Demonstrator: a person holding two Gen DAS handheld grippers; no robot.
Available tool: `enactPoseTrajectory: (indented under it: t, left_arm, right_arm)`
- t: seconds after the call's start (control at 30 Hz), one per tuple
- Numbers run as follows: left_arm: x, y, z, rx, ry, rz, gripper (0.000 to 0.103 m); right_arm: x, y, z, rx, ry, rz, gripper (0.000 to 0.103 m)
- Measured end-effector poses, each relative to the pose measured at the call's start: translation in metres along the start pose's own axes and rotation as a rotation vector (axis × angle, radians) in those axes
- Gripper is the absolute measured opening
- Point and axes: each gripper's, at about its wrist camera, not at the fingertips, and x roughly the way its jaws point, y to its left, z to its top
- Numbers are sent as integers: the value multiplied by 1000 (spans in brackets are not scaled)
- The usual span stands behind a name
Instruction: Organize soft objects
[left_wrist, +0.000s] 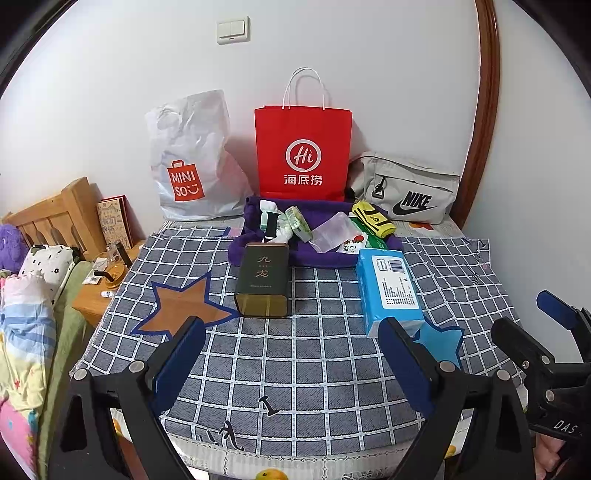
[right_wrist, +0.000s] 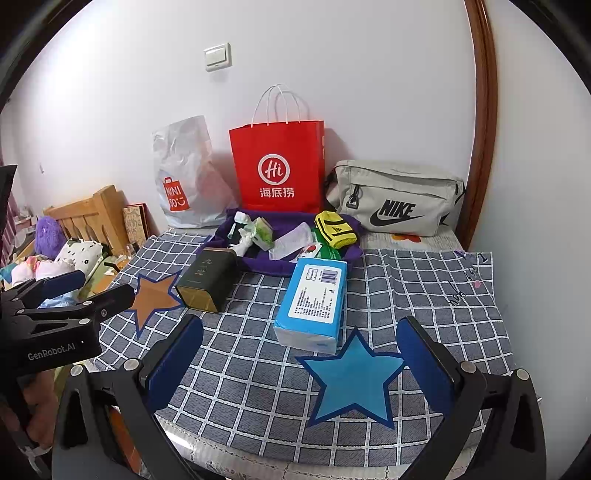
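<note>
Tissue pack (right_wrist: 314, 302), centre frame on the checked counter (right_wrist: 424, 295) above the blue star (right_wrist: 354, 376), looks light and squashy; grip its long sides. Both tongs, left (left_wrist: 295, 362) and right (right_wrist: 301, 362), hang spread, holding nothing.

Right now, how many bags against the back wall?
3. White Miniso plastic bag on the left, red paper bag in the middle, grey Nike pouch on the right. None look hidden.
</note>
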Motion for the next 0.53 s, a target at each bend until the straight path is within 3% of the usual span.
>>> enactPoseTrajectory:
  t: [0.3,0.53]
  left_arm:
    - [1,1,-1,-2,3,3,95]
    - [23,3,-1,-3,25,1,97]
  right_arm:
    - [1,-1,-1,-1,1,0,103]
    - [19,-4,-4,2,35,2,103]
